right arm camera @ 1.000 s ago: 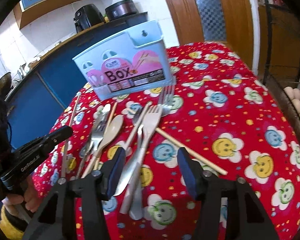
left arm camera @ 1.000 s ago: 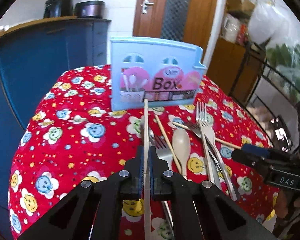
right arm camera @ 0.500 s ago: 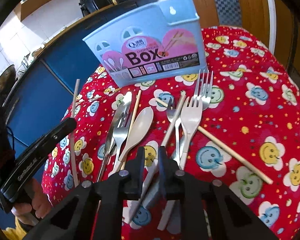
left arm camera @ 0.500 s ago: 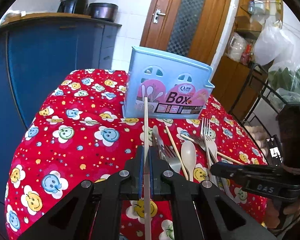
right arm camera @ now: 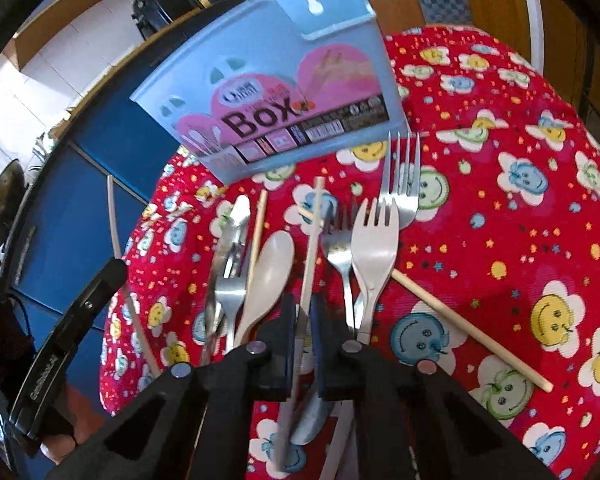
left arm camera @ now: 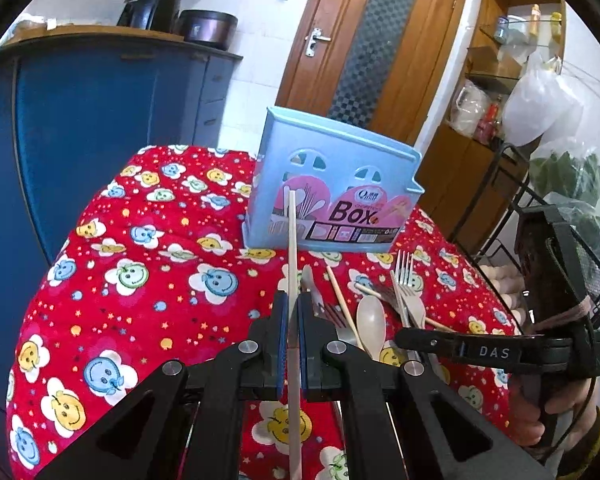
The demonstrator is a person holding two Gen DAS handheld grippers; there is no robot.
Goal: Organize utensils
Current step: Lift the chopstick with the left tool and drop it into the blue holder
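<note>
Left tool (left arm camera: 289, 320) clamped on a chopstick (left arm camera: 291, 240), right tool (right arm camera: 303, 336) jaws just closed onto another chopstick (right arm camera: 313, 248)

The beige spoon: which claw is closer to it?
Right. The right claw grips a chopstick just beside the spoon; the left claw is lifted, farther away.

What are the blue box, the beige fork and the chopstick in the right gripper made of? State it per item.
Blue box: looks like moulded plastic, smooth, with cut-out windows and a printed label.
Beige fork: probably matte plastic or a fibre composite; opaque, no shine.
Chopstick: pale, matte, likely wood or bamboo; grain too fine to confirm.
</note>
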